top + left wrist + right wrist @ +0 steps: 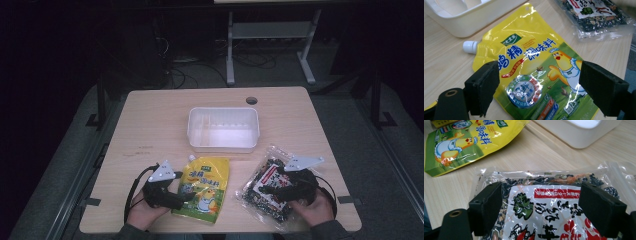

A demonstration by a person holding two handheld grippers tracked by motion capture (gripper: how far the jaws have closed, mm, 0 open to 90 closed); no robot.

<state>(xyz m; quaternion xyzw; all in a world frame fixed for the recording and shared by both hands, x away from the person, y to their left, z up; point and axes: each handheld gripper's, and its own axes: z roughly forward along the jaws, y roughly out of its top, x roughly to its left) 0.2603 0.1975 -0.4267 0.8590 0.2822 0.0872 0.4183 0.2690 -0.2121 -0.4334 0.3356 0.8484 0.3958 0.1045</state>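
Just in front of the white tub point(223, 129), on the person's side of it, two packets lie flat on the tabletop point(150, 120). Nearest the tub's left front corner is the yellow spouted pouch point(202, 187), its white cap point(470, 47) pointing toward the tub. Off the tub's right front corner, farther from it, lies the clear packet of dark dried food point(267, 189), with a white and red label. Bare wood separates the two packets. The left tongs point(184, 196) sit at the pouch's left edge, farther from the tub, jaws wide over the printed chicken with nothing pinched. The right tongs point(267, 190) hover over the clear packet, also on its side away from the tub, jaws spread wide above the label and gripping nothing.
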